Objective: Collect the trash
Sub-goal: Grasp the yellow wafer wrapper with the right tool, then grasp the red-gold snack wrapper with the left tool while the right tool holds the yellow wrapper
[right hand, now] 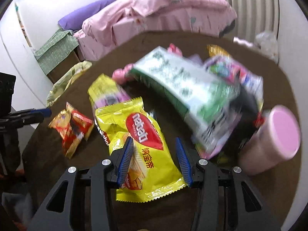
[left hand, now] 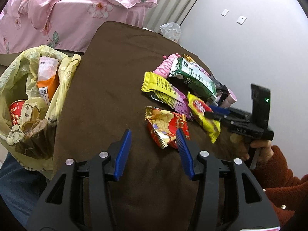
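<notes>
A pile of snack wrappers lies on a brown cloth-covered table (left hand: 115, 80). My right gripper (right hand: 155, 143) is open with its blue fingers straddling a yellow wafer packet (right hand: 142, 144), which also shows in the left wrist view (left hand: 204, 117). My left gripper (left hand: 154, 134) is open and empty, just short of a red and gold wrapper (left hand: 165, 127) that also shows in the right wrist view (right hand: 73, 129). A green and white carton (left hand: 192, 77), a second yellow wrapper (left hand: 163, 90) and a pink cup (right hand: 277, 136) lie in the pile.
A yellow plastic trash bag (left hand: 28, 104) hangs open at the table's left edge, holding an orange packet and a red cup. A bed with pink floral bedding (left hand: 67, 13) stands behind. A white wall (left hand: 240, 48) is at the right.
</notes>
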Tool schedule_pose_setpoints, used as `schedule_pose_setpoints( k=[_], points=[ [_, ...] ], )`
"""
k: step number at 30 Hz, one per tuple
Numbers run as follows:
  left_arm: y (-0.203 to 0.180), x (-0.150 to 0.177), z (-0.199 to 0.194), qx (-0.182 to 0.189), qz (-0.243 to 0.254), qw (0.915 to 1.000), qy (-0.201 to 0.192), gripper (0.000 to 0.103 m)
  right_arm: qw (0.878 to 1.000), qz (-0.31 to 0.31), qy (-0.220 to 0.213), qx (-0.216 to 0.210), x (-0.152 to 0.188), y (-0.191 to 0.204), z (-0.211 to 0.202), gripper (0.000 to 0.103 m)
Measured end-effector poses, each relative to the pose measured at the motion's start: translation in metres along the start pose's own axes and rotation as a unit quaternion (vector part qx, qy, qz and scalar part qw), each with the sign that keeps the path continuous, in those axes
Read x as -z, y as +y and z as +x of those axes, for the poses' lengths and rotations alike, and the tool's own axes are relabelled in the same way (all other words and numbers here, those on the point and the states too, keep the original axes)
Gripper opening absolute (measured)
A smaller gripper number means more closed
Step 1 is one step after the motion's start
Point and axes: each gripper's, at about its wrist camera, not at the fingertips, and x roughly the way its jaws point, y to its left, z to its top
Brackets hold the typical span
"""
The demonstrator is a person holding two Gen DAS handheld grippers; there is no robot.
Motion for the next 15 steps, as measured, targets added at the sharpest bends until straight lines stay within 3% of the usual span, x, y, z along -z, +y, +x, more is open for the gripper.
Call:
schedule_pose_setpoints(
  k=[2, 3, 4, 15],
  points=[
    [0.001, 0.0, 0.001, 0.003, -0.002, 1.0, 0.0, 0.046, 1.0, 0.002, -0.002, -0.006, 0.01, 0.003, -0.003, 0.027],
    [0.0, 0.0, 0.003, 0.005, -0.005, 1.0, 0.0, 0.046, 1.0, -0.004, 0.001, -0.001, 0.014, 0.007, -0.005, 0.012],
    [0.0, 0.0, 0.004, 0.006, -0.006, 1.0, 0.001, 0.046, 1.0, -0.007, 0.001, 0.0, 0.019, 0.009, -0.009, 0.008],
    [-0.008, -0.005, 0.029, 0.001, -0.021, 0.9995, 0.021, 0.046, 0.996, 0.037, -0.07, 0.047, 0.031, 0.023, -0.074, 0.006]
  ],
)
